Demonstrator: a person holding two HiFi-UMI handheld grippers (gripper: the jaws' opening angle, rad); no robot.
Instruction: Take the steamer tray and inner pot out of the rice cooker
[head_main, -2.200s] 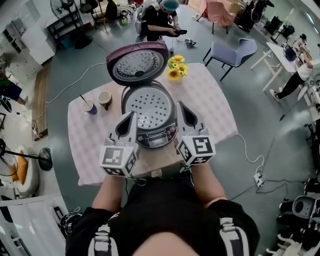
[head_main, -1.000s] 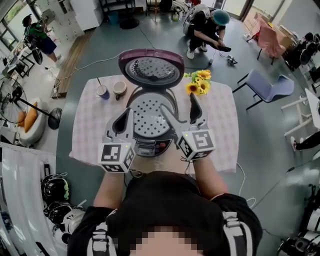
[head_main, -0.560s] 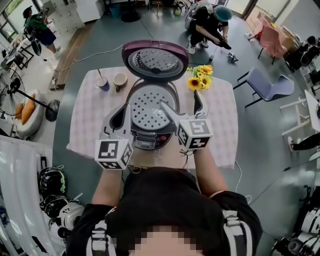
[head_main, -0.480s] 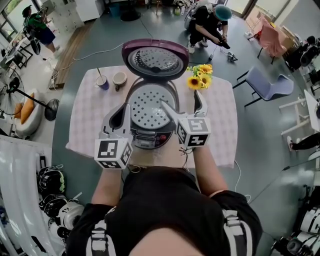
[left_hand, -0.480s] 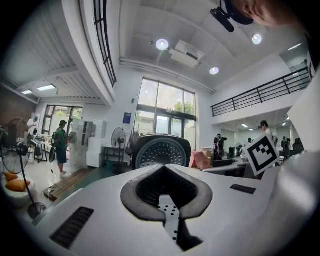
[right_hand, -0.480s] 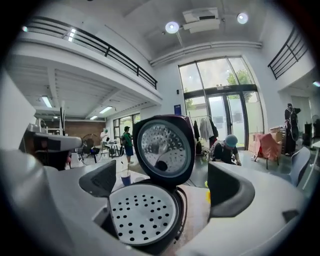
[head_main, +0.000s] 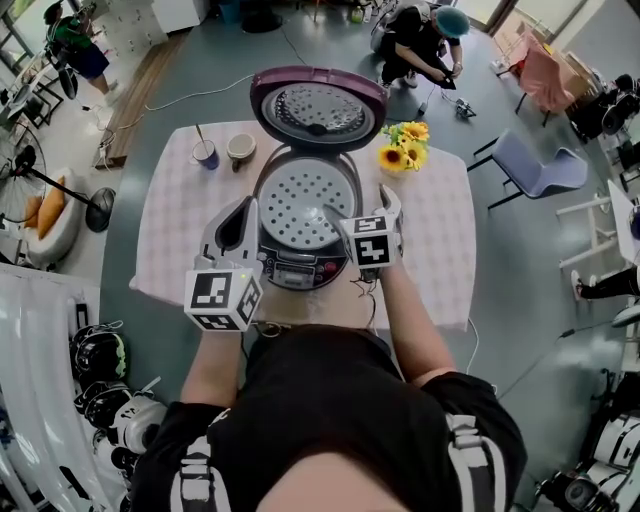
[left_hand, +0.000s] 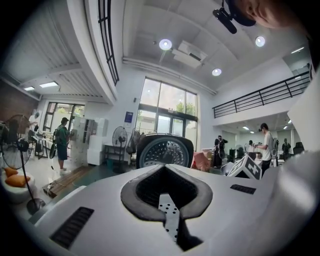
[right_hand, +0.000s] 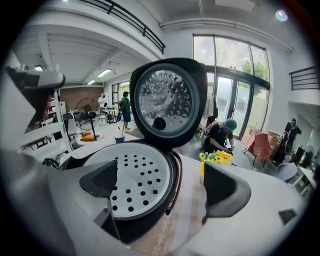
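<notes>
A round, dark rice cooker (head_main: 298, 272) stands about midway along the table (head_main: 430, 245), which is covered with a pale checked cloth. Its control panel faces the near edge. Its purple-rimmed lid (head_main: 318, 108) is swung up and back toward the far edge, showing a dimpled metal inner face. The round, white, perforated steamer tray (head_main: 300, 195) sits flat in the cooker's mouth; the inner pot cannot be seen under it.

The white left gripper (head_main: 248, 208) is held level beside the cooker's left flank, its jaws clenched together with nothing between them. Its own view looks past the closed tips at the raised lid. The right gripper (head_main: 360, 200) tips downward over the cooker's right side. Its jaws have just been opening and stand wide, released. In its own view the left jaw hangs over the tray's holes and the right jaw over the cloth. The cooker's right rim lies between them, with neither pad pressing on it.

Along the far edge, a bunch of yellow sunflowers (head_main: 403, 148) stands just right of the lid. A small blue cup (head_main: 205, 155) with a straw and a beige cup (head_main: 240, 148) sit side by side left of it, toward the far left corner. Beyond the table a person (head_main: 425, 35) in dark clothes and a teal cap crouches on the grey floor, and a lilac chair (head_main: 530, 165) stands off the far right corner.
</notes>
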